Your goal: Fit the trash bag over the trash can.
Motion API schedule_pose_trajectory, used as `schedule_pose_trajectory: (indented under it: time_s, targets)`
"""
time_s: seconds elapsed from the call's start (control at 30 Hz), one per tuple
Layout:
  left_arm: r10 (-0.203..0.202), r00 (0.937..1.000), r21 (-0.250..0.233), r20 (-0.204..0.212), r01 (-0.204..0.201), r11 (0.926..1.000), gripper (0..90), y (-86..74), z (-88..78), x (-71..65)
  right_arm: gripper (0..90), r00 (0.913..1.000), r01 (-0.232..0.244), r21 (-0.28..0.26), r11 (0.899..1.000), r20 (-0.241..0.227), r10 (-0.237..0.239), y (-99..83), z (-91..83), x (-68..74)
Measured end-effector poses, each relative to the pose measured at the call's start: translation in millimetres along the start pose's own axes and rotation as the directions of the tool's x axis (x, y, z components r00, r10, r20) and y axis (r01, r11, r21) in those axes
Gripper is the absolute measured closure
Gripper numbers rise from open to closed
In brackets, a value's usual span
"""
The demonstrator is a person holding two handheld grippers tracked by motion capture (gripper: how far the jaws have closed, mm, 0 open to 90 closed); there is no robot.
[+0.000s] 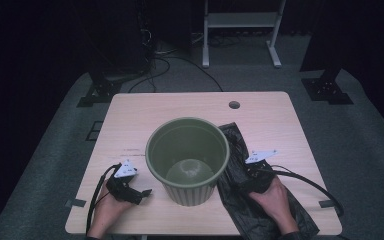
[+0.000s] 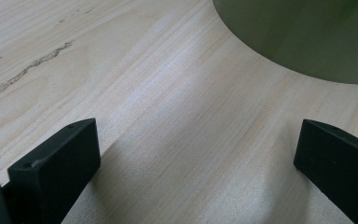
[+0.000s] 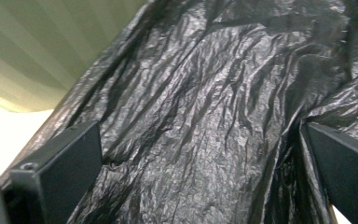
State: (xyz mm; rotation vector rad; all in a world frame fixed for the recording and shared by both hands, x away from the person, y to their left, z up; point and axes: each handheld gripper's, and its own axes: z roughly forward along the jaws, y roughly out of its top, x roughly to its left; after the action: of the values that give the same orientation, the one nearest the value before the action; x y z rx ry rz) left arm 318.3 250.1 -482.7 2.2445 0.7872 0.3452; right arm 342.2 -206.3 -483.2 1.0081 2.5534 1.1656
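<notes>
An olive-green ribbed bin stands upright and empty at the middle of the table. A crumpled black plastic bag lies flat to the bin's right, reaching the table's front edge. My right gripper rests over the bag, open, its jaws wide apart above the wrinkled plastic with the bin's wall at the left. My left gripper lies on bare wood left of the bin, open, nothing between its jaws; the bin's base is just ahead.
The light wooden table has a round cable hole near its far edge. Tape tabs sit at the front corners. Beyond the table, cables, stand feet and a white frame stand on the grey floor.
</notes>
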Motion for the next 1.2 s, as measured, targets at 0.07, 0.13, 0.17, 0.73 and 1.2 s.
schedule_pose_trajectory:
  time_s: [0.07, 0.13, 0.17, 0.73, 1.2]
  targets:
    - [0.0, 1.0, 0.0, 0.0, 0.0, 1.0, 0.0, 0.0, 0.0, 0.0, 0.0, 0.9999, 0.01, 0.003, 1.0, -0.007, -0.01, 2.3, 2.8, 3.5]
    - [0.0, 1.0, 0.0, 0.0, 0.0, 1.0, 0.0, 0.0, 0.0, 0.0, 0.0, 0.9998, 0.009, -0.002, 1.0, -0.02, -0.01, 3.7, 5.3, 5.5]
    - [0.0, 1.0, 0.0, 0.0, 0.0, 1.0, 0.0, 0.0, 0.0, 0.0, 0.0, 0.9997, 0.018, 0.002, 1.0, -0.015, -0.018, 4.5, 7.0, 7.0]
    - [0.0, 1.0, -0.001, 0.0, 0.0, 1.0, 0.0, -0.1, 0.0, -0.1, 18.7, 0.9927, 0.1, 0.01, 0.995, 0.066, -0.1, 7.2, 11.7, 22.0]
    - [-0.001, 1.0, 0.0, 0.0, 0.001, 1.0, 0.0, 0.0, 0.0, -0.1, 87.1, 0.997, 0.076, 0.0, 0.997, 0.011, -0.076, 6.1, 2.4, 20.8]
